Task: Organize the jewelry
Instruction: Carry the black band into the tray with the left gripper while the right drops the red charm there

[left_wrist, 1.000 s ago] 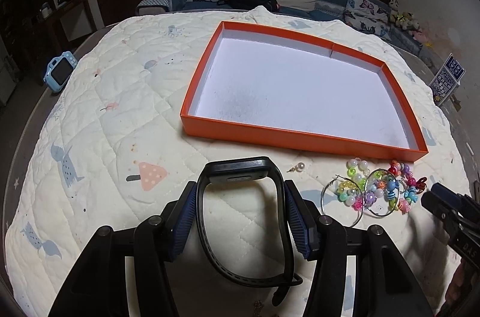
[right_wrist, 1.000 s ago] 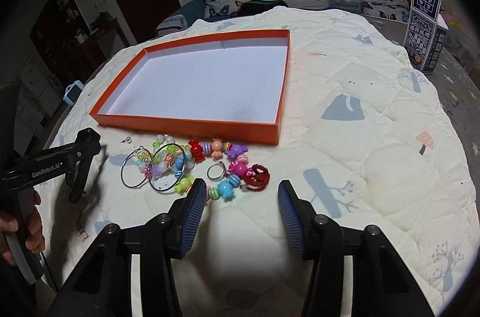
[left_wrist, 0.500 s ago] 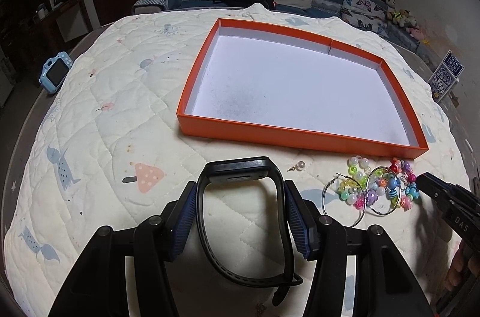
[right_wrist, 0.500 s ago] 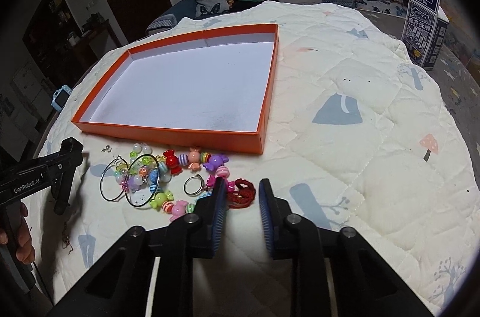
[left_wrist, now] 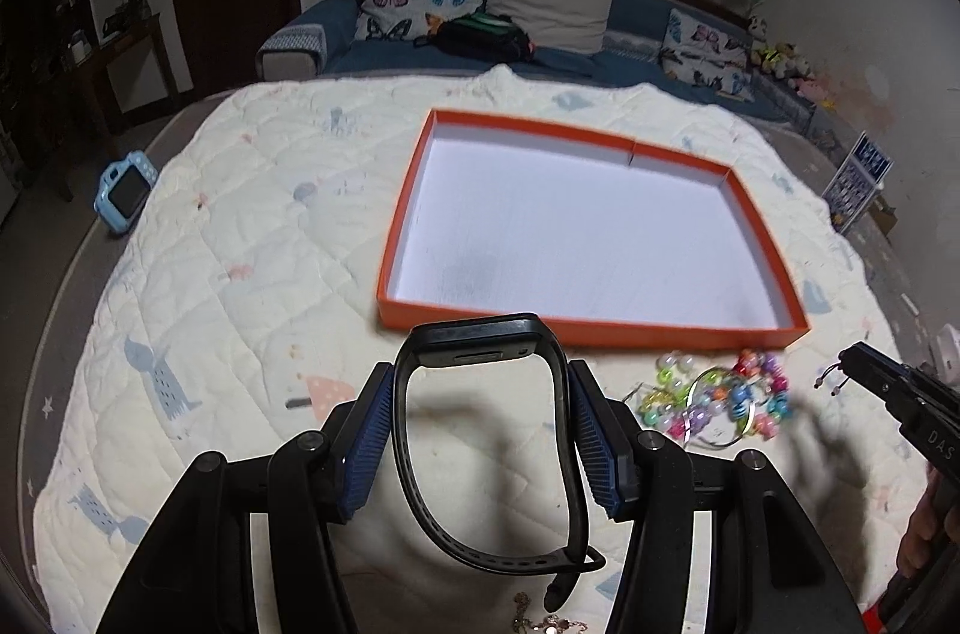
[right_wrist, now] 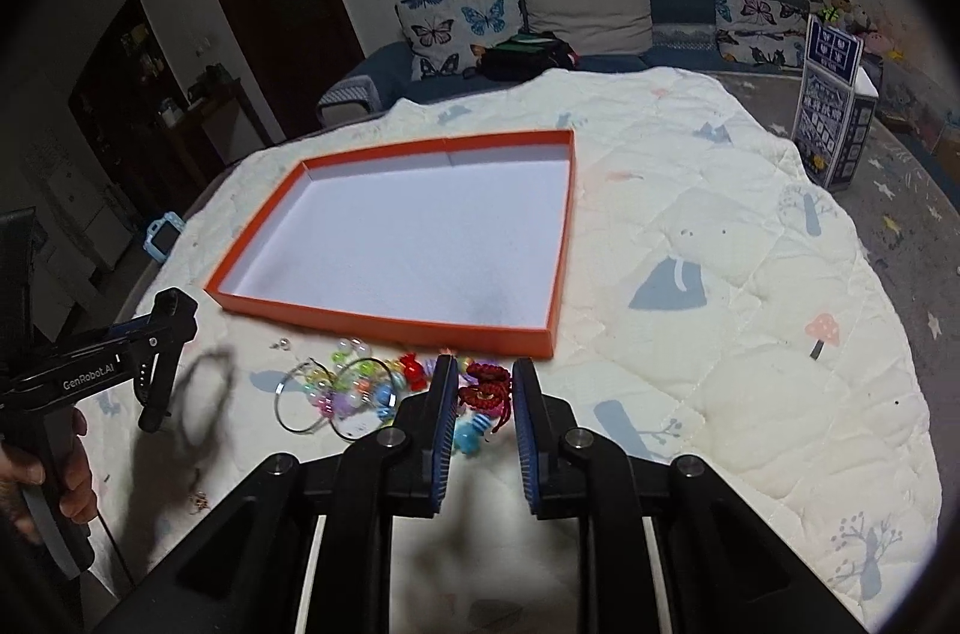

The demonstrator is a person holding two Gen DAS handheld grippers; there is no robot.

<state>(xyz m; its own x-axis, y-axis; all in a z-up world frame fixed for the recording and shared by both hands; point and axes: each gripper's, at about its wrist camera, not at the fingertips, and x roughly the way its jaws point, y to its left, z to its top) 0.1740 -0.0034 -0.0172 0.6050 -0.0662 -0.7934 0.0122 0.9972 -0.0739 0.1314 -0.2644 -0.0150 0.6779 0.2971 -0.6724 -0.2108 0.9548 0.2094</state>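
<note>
My left gripper (left_wrist: 480,376) is shut on a black smartwatch (left_wrist: 474,341), its blue pads pressing the strap's sides, and holds it above the quilt just in front of the orange tray (left_wrist: 588,331). My right gripper (right_wrist: 483,369) is shut on a red braided bracelet (right_wrist: 487,391), raised off the quilt near the tray's (right_wrist: 384,319) front wall. A pile of coloured beads and hoop earrings (right_wrist: 354,388) lies left of it, and the same bead pile (left_wrist: 714,397) shows in the left wrist view. The tray is white inside and holds nothing.
A small pearl stud (right_wrist: 281,344) and a thin gold chain (left_wrist: 540,622) lie on the quilt. A blue toy camera (left_wrist: 123,190) sits at the quilt's left edge, a blue-and-white box (right_wrist: 831,106) beyond its right edge. A sofa with cushions stands behind.
The right gripper's jaws have come together on the red bracelet and lifted it. The left gripper has risen with the watch, so both views show more of the room.
</note>
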